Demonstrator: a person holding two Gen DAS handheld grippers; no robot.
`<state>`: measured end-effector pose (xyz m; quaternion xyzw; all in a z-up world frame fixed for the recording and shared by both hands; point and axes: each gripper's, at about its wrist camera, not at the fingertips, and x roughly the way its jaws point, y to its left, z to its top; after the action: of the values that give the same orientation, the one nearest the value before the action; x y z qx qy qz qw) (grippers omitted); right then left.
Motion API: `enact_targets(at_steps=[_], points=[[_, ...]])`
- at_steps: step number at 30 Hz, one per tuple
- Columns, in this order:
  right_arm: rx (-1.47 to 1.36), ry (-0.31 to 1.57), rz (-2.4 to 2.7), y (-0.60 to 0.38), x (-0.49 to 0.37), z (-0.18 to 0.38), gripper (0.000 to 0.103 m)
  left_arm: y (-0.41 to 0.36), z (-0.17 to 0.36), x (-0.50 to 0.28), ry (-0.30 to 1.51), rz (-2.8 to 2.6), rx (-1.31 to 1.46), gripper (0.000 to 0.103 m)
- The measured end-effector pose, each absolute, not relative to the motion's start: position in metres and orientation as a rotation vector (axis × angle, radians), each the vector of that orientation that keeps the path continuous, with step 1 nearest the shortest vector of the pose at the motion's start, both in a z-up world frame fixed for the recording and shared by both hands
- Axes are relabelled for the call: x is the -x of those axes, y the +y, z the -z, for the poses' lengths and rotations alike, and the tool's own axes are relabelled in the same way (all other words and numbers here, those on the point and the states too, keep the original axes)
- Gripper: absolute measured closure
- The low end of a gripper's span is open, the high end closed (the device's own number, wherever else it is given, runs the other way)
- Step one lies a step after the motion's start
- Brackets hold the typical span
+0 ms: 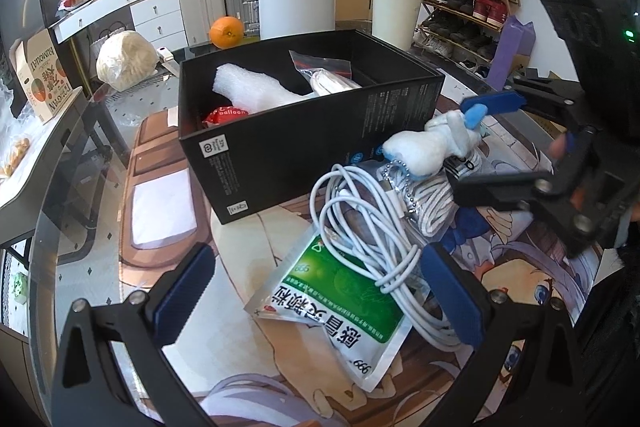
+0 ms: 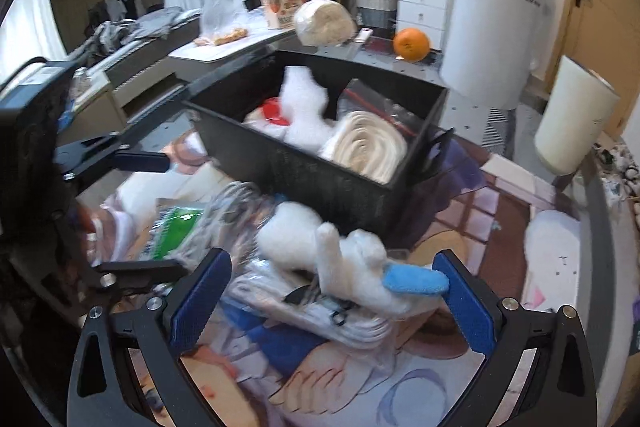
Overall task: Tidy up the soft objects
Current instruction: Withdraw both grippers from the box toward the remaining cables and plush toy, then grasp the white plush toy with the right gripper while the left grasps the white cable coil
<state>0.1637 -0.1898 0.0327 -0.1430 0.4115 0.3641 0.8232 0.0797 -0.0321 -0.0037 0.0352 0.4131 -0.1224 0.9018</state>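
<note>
The right tool [image 2: 332, 301] stands with its fingers apart around a white plush toy [image 2: 340, 255]; whether they touch it I cannot tell. The toy lies on a bagged white cord [image 1: 434, 199]. The left tool [image 1: 316, 297], also spread, hovers over a green sachet [image 1: 340, 303] and white cable [image 1: 360, 211]. Behind them on the desk [image 1: 168, 215], well in from its edges, sits the black box [image 1: 304, 131] holding white foam [image 1: 248, 87].

Both wrist cameras look closely, from opposite sides, at the black box [image 1: 304, 131].

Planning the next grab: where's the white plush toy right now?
The plush toy lies outside the black box, on the bagged cords between the open right gripper fingers.
</note>
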Motion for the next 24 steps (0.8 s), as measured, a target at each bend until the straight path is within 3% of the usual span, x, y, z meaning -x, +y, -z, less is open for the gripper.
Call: enact_targets(at_steps=[18, 20, 22, 24], points=[[0.292, 0.893, -0.801, -0.194, -0.164, -0.027, 0.001, -0.035, 0.005, -0.08, 0.859, 0.253, -0.082, 0.0], [0.291, 0.891, -0.818, -0.193, -0.162, -0.028, 0.004, -0.035, 0.005, -0.08, 0.86, 0.252, -0.08, 0.0], [0.293, 0.887, -0.823, -0.192, -0.158, -0.029, 0.017, -0.036, 0.005, -0.08, 0.86, 0.255, -0.081, 0.0], [0.293, 0.886, -0.825, -0.192, -0.156, -0.03, 0.02, -0.037, 0.005, -0.08, 0.86, 0.255, -0.085, 0.0]])
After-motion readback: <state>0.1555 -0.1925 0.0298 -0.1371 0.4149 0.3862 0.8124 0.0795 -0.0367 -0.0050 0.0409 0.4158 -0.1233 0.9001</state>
